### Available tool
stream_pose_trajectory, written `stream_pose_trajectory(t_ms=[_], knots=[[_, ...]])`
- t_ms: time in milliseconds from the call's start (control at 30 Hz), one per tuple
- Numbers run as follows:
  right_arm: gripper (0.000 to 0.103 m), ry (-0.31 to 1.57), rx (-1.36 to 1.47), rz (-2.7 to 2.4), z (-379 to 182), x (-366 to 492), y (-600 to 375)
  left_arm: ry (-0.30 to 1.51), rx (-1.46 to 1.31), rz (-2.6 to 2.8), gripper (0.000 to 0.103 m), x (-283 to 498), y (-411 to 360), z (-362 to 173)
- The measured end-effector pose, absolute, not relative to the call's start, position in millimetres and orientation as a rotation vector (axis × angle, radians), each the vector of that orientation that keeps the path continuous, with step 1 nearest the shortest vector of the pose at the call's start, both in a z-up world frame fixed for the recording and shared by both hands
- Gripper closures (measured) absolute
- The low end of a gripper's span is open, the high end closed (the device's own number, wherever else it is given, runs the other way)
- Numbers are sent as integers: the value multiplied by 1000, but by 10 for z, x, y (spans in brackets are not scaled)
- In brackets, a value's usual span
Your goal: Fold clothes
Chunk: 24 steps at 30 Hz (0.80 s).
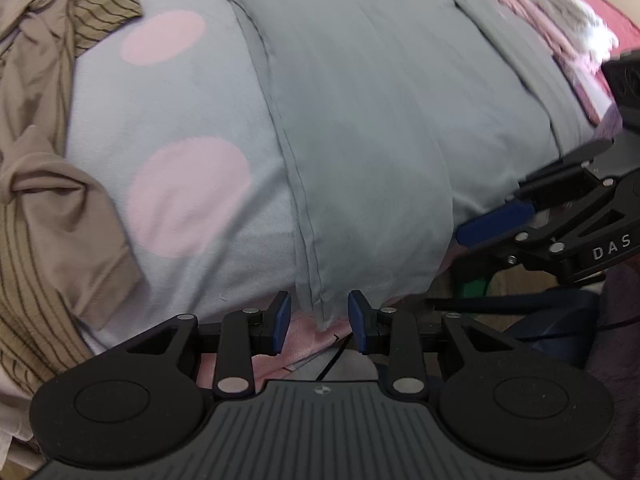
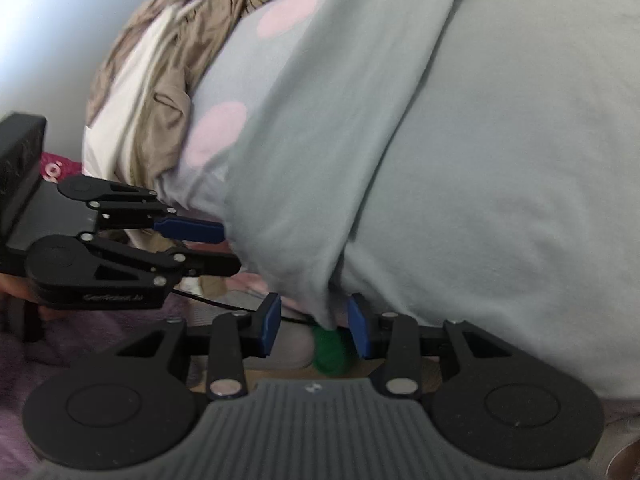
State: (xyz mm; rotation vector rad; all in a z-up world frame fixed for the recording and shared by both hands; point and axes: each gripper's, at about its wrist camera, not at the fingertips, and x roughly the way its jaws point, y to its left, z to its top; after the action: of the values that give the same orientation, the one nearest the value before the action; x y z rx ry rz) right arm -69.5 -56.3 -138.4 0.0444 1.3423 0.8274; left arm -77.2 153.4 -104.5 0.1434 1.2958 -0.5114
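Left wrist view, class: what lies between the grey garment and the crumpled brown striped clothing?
A stretch of pale bedsheet with pink polka dots separates the grey garment from the brown striped clothing; nothing else lies on it.

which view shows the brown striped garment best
The left wrist view: the brown striped garment runs down the whole left side, its stripes and bunched folds close and clear. The right wrist view shows it only as a smaller crumpled heap farther off, near the top.
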Motion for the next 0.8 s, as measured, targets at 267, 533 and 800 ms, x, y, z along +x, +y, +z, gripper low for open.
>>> stream_pose_trajectory(t_ms=[267, 533, 800], knots=[[101, 1349, 52, 855, -1445, -687, -542, 1313, 151, -515, 92, -733, 1498, -1106], [101, 1379, 96, 902, -1373, -724, -510, 1366, 72, -504, 80, -710, 1571, -1222], [101, 1372, 75, 869, -1383, -702, -547, 1380, 20, -544, 89, -703, 1580, -1268]])
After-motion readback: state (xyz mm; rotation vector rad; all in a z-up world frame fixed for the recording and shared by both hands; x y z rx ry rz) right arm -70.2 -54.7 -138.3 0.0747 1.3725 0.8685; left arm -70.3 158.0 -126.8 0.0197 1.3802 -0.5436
